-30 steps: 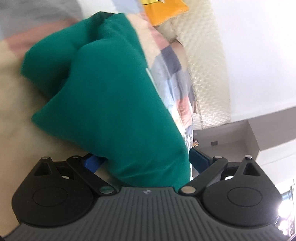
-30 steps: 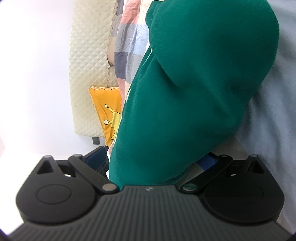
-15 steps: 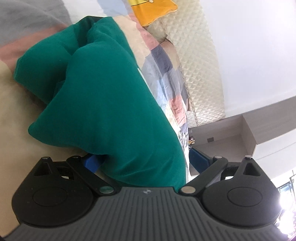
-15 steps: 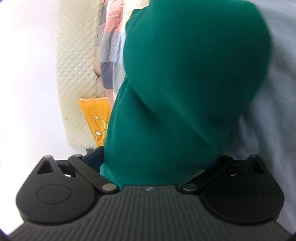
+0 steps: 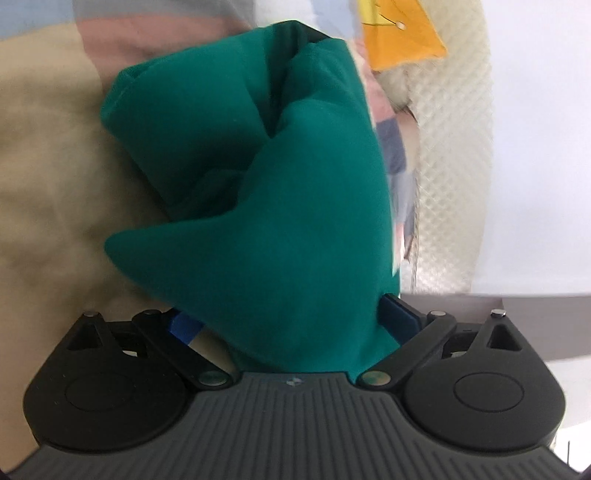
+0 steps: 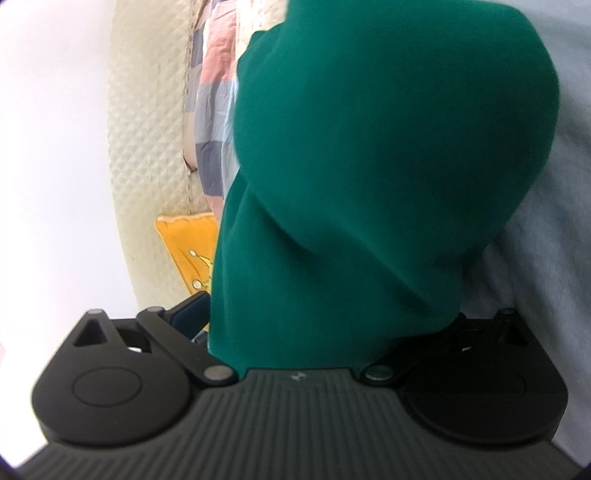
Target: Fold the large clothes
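Note:
A large green garment [image 5: 266, 206] fills the middle of the left wrist view, bunched in thick folds over the bed. My left gripper [image 5: 291, 325] is shut on its edge; blue finger pads [image 5: 400, 314] show at each side of the cloth. In the right wrist view the same green garment [image 6: 369, 166] hangs in a rounded fold. My right gripper [image 6: 325, 332] is shut on it; the cloth hides the right finger, and the left finger [image 6: 188, 314] shows beside the cloth.
The bed has a beige patch [image 5: 55, 184] and a checked pastel cover [image 6: 212, 110]. A cream quilted headboard [image 5: 450, 166] and an orange cushion [image 5: 399, 33] stand by the white wall. Pale blue bedding [image 6: 535, 258] lies to the right.
Both grippers have swung with the garment still held. In the left view the cloth bunched up more and the headboard shifted right. In the right view the fold moved closer and the cushion dropped lower.

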`<state>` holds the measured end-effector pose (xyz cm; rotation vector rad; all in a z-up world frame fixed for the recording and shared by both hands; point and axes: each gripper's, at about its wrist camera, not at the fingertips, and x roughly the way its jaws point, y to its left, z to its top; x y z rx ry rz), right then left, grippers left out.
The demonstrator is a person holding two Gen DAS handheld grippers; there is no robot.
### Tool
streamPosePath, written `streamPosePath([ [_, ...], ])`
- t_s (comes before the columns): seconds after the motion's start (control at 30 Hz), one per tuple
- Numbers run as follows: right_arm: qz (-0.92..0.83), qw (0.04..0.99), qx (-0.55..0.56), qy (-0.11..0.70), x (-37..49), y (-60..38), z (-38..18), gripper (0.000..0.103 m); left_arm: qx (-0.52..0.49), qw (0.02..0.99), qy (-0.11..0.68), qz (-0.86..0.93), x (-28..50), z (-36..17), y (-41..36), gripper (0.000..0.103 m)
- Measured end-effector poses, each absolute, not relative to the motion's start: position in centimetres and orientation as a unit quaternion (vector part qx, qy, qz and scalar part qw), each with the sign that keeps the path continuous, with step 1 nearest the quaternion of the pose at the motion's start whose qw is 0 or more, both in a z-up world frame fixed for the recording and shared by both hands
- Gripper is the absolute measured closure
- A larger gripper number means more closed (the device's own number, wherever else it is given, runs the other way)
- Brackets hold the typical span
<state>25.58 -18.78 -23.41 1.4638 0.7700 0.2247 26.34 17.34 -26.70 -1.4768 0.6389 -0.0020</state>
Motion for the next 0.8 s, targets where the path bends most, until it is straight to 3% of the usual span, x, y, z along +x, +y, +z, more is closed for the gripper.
streamPosePath([
  [0.1,0.103,0.681,0.635,0.35,25.1,-18.5,-23.1,0.0,-0.669,0.686,0.286,0.018,27.1,-27.2,17.6,0.007],
  [0.2,0.102,0.68,0.633,0.356,24.8,-18.8,-23.1,0.0,-0.642,0.709,0.29,0.033,27.6,-26.7,17.2,0.025],
  [0.23,0.098,0.678,0.636,0.355,24.7,-18.9,-23.1,0.0,-0.63,0.72,0.291,0.034,27.8,-26.3,17.0,0.038],
  [0.33,0.086,0.679,0.635,0.358,24.7,-19.1,-23.1,0.0,-0.592,0.751,0.29,0.04,27.8,-25.2,16.3,0.047],
  [0.8,0.006,0.676,0.669,0.31,25.1,-20.5,-23.7,0.0,-0.555,0.78,0.288,0.025,28.6,-23.1,16.3,0.053],
])
